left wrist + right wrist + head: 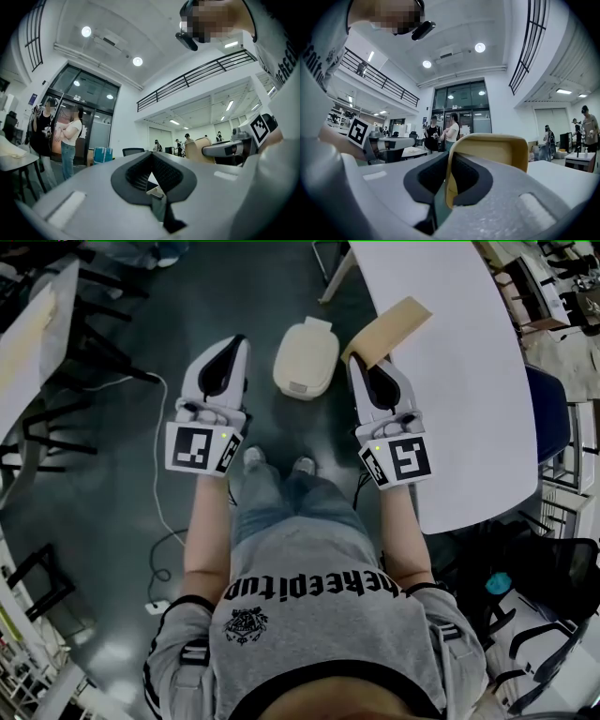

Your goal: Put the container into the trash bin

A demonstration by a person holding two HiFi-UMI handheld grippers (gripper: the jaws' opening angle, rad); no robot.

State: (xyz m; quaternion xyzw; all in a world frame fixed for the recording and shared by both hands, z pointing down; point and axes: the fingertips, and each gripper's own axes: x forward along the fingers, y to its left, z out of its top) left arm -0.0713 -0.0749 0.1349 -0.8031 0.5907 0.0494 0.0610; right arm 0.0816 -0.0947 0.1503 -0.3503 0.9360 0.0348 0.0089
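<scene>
Carry step here, I'd say. The right gripper (366,364) is pinching its jaws almost fully together on the thin edge of the container (392,322), a tan, shallow tray-looking thing. The container is sticking out past the jaw tips, up in the air just right of the trash bin (306,357) and partly over the white table (450,399) that's running along the bin's right side. The bin itself is sitting on the floor just ahead of the person (309,596).

It's looking lidded and closed from the head view, so I'm guessing the next move is swinging the container left until it's hanging over the bin's top. Getting that lid open comes next, and only then letting go.

Pose-wise, both forearms are reaching straight forward, with the grippers pointing roughly level and flanking the bin. The left gripper (232,351) is hanging just left of the bin with its jaws together and nothing in them, so it's free to deal with the lid.
</scene>
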